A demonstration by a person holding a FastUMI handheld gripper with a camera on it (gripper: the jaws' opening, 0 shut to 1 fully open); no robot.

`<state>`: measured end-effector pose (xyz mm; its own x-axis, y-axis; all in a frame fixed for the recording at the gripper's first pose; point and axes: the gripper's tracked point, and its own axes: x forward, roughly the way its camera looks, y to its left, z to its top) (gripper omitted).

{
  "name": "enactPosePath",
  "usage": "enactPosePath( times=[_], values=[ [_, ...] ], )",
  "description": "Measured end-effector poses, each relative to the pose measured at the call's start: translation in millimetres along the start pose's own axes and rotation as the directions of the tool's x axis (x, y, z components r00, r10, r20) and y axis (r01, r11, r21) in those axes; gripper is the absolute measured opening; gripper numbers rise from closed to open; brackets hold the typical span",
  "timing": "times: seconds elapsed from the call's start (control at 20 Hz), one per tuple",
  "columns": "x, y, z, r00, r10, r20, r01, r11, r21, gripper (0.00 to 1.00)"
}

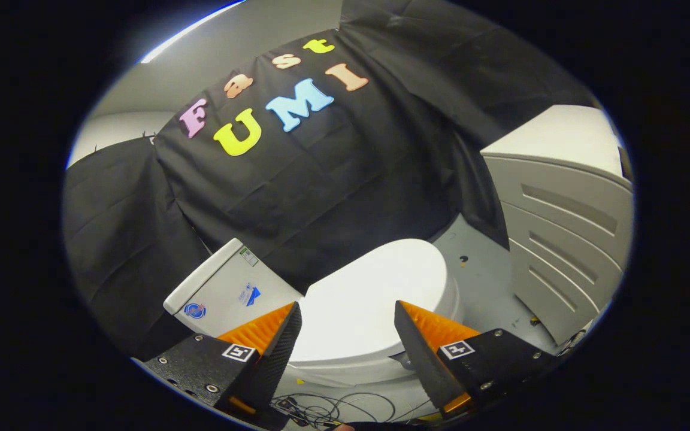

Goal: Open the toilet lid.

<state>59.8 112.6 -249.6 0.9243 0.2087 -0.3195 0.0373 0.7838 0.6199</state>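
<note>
Hand-held gripper [348, 311] fingers spread, empty; closed toilet lid [375, 293] beyond.

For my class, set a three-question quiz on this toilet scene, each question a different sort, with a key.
1. True or false: the toilet lid is already raised against the tank.
2. Multiple choice: the gripper has its jaws A) shut on the lid, B) open with the lid seen between and beyond them, C) shut on the cables.
3. Short answer: what stands on the floor on the far side of the toilet from the tank?

Key
1. False; the lid lies flat and closed.
2. B.
3. A pale cabinet with slatted grooves.
</note>
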Motion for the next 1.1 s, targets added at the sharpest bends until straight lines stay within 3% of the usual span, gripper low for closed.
enactPosePath(
  times=[0.3,0.55,0.85,1.1],
  values=[
    [10.8,-41.1,-40.9,0.993,-0.115,-0.036,0.118,0.984,0.136,0.96],
    [12.9,-86.6,-71.5,0.98,-0.19,-0.067,0.201,0.92,0.336,0.94],
    [32.9,-99.7,-99.6,0.98,-0.184,-0.069,0.194,0.845,0.499,0.92],
    [40.5,-102.1,-107.8,0.985,-0.164,-0.061,0.171,0.828,0.534,0.92]
  ],
)
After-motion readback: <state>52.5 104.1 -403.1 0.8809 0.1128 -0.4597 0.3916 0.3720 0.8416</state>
